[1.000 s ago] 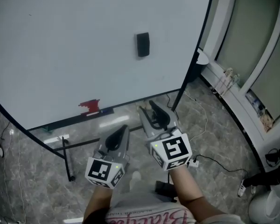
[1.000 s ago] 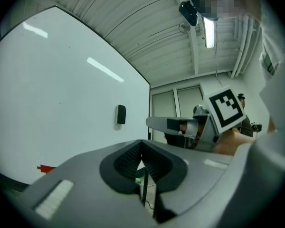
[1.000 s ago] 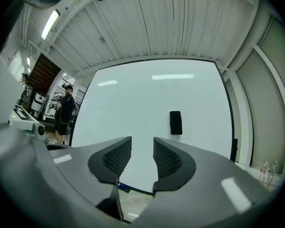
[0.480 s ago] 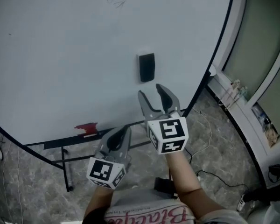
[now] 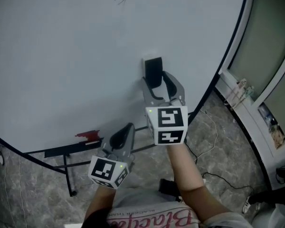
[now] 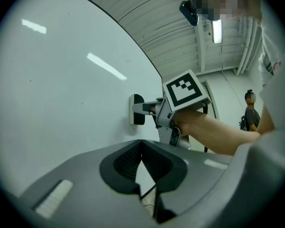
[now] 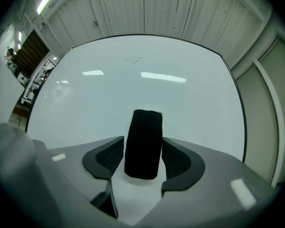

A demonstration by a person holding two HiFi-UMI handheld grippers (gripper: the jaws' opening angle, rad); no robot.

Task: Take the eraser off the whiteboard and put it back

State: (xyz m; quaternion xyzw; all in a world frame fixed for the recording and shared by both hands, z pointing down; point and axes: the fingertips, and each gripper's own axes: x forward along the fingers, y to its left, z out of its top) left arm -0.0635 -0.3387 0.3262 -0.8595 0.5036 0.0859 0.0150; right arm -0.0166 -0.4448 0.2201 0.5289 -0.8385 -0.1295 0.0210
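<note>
the right hand-held gripper (image 5: 160, 88) has come up from under the whiteboard's (image 5: 61, 56) lower edge to the eraser (image 5: 154, 71), which still sticks to the whiteboard, right of its middle. its jaws have spread and stand released on either side of the eraser, not yet pressing it. the left hand-held gripper (image 5: 126, 134) hangs clenched and empty near the whiteboard's lower edge. the approach looks done; closing on the eraser and pulling it off should be next.

The right tool (image 7: 143, 147) has its jaws apart, one on each side of the black eraser (image 7: 143, 137) — upright against the whiteboard (image 7: 104, 94).
</note>
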